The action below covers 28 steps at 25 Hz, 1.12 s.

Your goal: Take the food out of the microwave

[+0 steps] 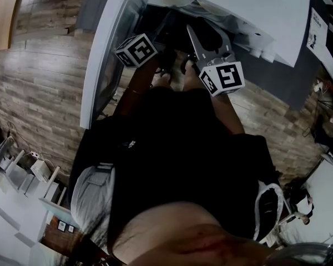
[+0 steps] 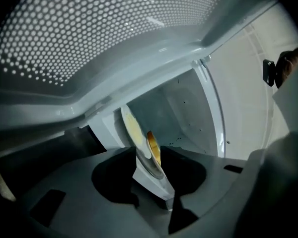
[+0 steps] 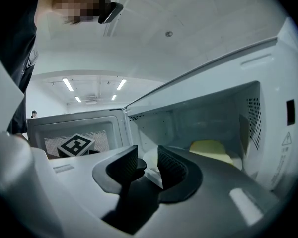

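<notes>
A white plate (image 2: 148,178) carrying pale yellow food (image 2: 132,129) and an orange piece (image 2: 154,148) lies inside the open microwave (image 1: 255,10). In the left gripper view it appears edge-on. My left gripper (image 2: 148,157) is open, and the plate's rim lies in the gap between its jaws. From the right gripper view, the same plate (image 3: 229,158) and its yellow food (image 3: 207,146) rest on the cavity floor. My right gripper (image 3: 148,157) is open too, with the near rim showing between its ribbed pads. Both marker cubes (image 1: 136,50) (image 1: 223,76) are at the microwave's mouth.
The microwave door (image 1: 102,65) is swung wide open at the left, and its dotted mesh (image 2: 89,29) looms close over the left gripper. The cavity's side walls (image 3: 253,118) hem in the plate. Wooden flooring (image 1: 39,82) lies below.
</notes>
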Tool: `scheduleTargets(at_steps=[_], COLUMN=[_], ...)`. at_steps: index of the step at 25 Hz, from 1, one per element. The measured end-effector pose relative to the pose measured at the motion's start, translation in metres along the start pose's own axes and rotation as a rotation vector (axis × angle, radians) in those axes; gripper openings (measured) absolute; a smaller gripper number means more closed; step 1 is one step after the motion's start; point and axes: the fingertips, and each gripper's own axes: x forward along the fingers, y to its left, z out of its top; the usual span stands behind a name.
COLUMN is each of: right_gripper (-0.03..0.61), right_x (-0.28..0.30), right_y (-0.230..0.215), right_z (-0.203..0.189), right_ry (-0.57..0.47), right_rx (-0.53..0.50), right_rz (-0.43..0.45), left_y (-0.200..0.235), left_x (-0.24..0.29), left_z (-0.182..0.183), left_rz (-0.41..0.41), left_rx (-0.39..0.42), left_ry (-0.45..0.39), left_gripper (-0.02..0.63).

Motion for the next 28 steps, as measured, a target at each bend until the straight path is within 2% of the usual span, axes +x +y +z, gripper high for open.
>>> scheduleTargets(at_steps=[5,9,13,28], right_gripper=[0.094,0.094,0.095,0.094], right_x=[0.002,0.003,0.002,-0.003], right_y=[-0.004,-0.007,-0.011,-0.025], right_z=[-0.002,-0.003,-0.004,0.0], right_ry=[0.008,0.011,0.014,-0.002], right_rx=[0.004,0.01,0.018,0.045], right_rz=[0.002,0.004,0.002,-0.012], left_y=[0.001,0.003,0.003,0.018], left_x=[0.006,0.011,0.014,0.023], left_z=[0.001,0.007,0.004,0.005], left_rz=[-0.013,-0.003,-0.001,0.115], left_rx=[-0.062,-0.054,-0.112,-0.168], left_ry=[-0.019,-0.04,-0.044,-0.054], left_gripper=[0.141,0.141,0.141,0.16])
